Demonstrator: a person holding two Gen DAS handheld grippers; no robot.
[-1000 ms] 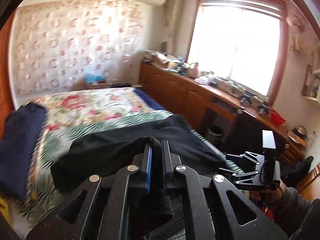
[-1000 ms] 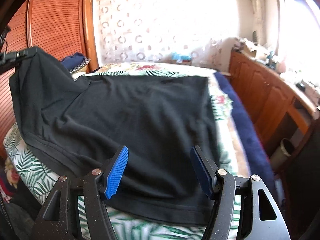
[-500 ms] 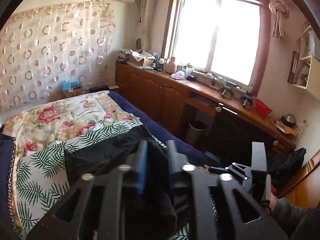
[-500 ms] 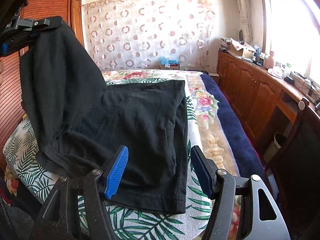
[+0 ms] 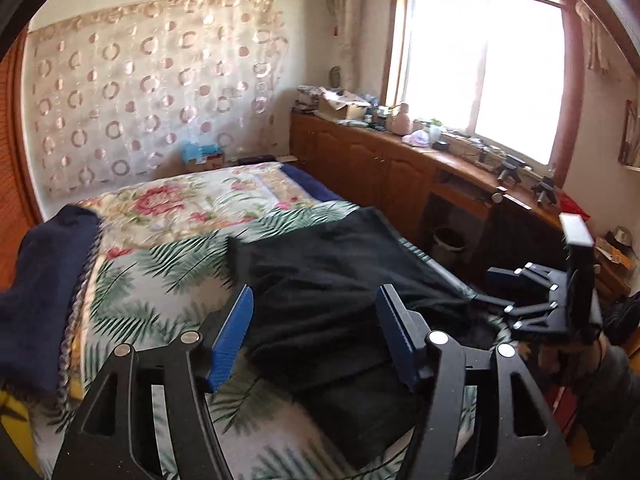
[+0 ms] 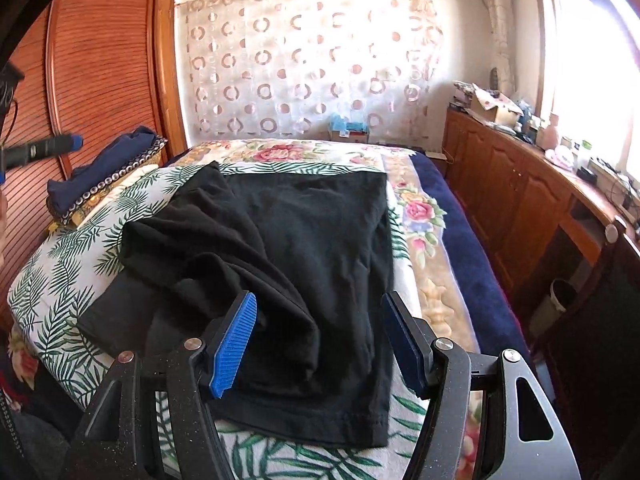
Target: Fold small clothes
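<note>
the black garment (image 6: 280,264) lies on the bed (image 6: 432,280), one side thrown over the middle in a loose, rumpled fold. the left gripper (image 5: 316,336) has its jaws opening with nothing pinched between them; the right gripper (image 6: 320,344) hangs with jaws spread, empty, above the near hem. to do this step well, i'd smooth the bunched flap flat and square its edges before the next fold. sleeves and collar are lost in the black creases; the garment's near-left corner is hidden behind the left gripper.
</note>
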